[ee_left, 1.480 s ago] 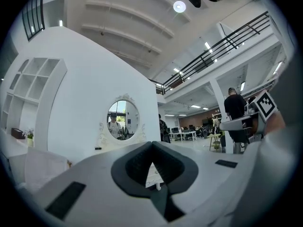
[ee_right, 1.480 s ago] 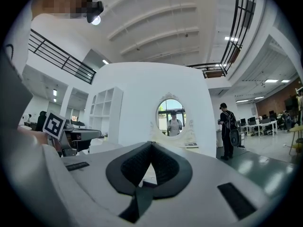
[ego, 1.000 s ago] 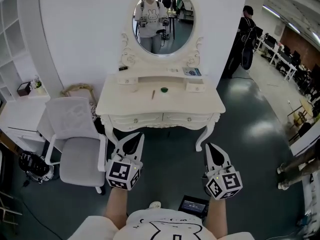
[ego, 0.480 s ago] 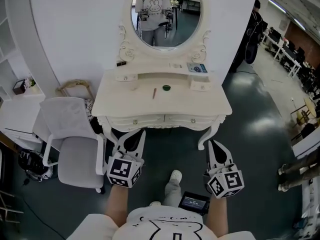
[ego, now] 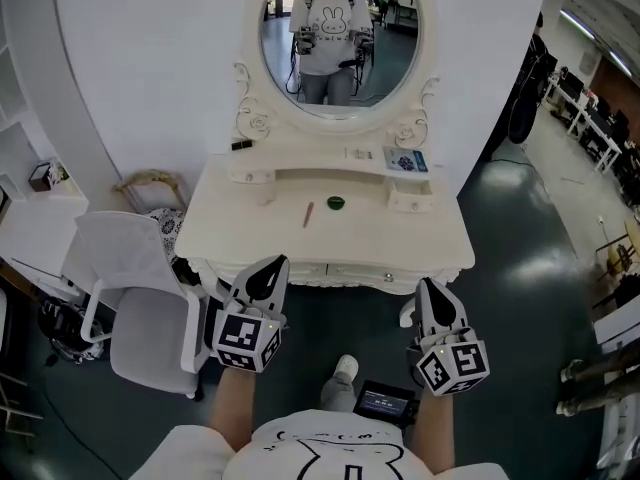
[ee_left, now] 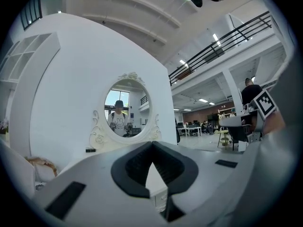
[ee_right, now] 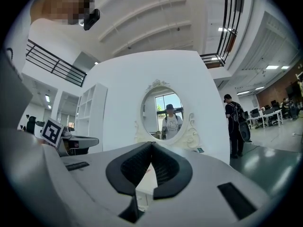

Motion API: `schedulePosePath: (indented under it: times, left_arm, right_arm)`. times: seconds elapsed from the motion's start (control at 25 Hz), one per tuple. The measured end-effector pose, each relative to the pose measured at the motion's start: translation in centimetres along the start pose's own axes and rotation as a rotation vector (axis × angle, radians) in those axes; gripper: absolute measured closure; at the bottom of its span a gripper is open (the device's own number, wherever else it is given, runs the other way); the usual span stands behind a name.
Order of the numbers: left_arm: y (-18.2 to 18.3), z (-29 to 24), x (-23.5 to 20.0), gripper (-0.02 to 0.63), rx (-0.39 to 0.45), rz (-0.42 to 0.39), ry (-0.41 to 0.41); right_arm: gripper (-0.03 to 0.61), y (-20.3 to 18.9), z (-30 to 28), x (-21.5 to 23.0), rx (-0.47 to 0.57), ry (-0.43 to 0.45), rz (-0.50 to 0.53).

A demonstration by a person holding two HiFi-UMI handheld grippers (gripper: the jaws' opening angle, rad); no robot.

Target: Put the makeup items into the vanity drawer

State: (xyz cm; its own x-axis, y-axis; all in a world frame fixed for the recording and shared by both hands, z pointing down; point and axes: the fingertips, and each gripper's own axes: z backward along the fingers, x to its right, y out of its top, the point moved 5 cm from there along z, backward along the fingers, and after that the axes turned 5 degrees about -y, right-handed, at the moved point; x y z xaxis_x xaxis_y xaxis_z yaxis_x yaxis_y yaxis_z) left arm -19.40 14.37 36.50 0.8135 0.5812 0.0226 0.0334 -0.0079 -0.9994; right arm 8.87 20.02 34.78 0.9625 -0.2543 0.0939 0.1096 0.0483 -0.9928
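Observation:
A white vanity table (ego: 250,230) with an oval mirror (ego: 338,38) stands straight ahead. On its top lie a thin brown pencil-like stick (ego: 308,214) and a small round green item (ego: 335,203). A blue-and-white box (ego: 404,160) and a small black item (ego: 240,145) rest on the raised back shelf. The drawer fronts (ego: 345,271) under the top are closed. My left gripper (ego: 275,265) hangs level just short of the vanity's front left, shut and empty (ee_left: 152,143). My right gripper (ego: 436,288) is shut and empty too (ee_right: 152,144), near the front right corner.
A white office chair (ego: 130,288) stands close at the vanity's left, with a white shelf unit (ego: 30,218) beyond it. A person (ego: 525,88) stands at the far right on the dark floor. A black device (ego: 383,404) hangs at my waist.
The vanity has come nearer and grown larger in the head view. Both grippers have moved forward towards its front edge and stay shut.

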Motion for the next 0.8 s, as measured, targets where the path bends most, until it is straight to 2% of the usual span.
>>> schedulePosePath:
  times: [0.52,0.8]
  left_arm:
    - [-0.4,-14.7,-3.8,0.588,-0.026,-0.004,0.075]
    - [-1.9,-18.5,-5.8,0.586,-0.059,0.031,0.114]
  right_arm:
    - [0.571,0.5,-15.1,9.9,0.0,0.099,-0.007]
    - [0.569,-0.8,-19.7,12.1,-0.042,0.129,-0.015]
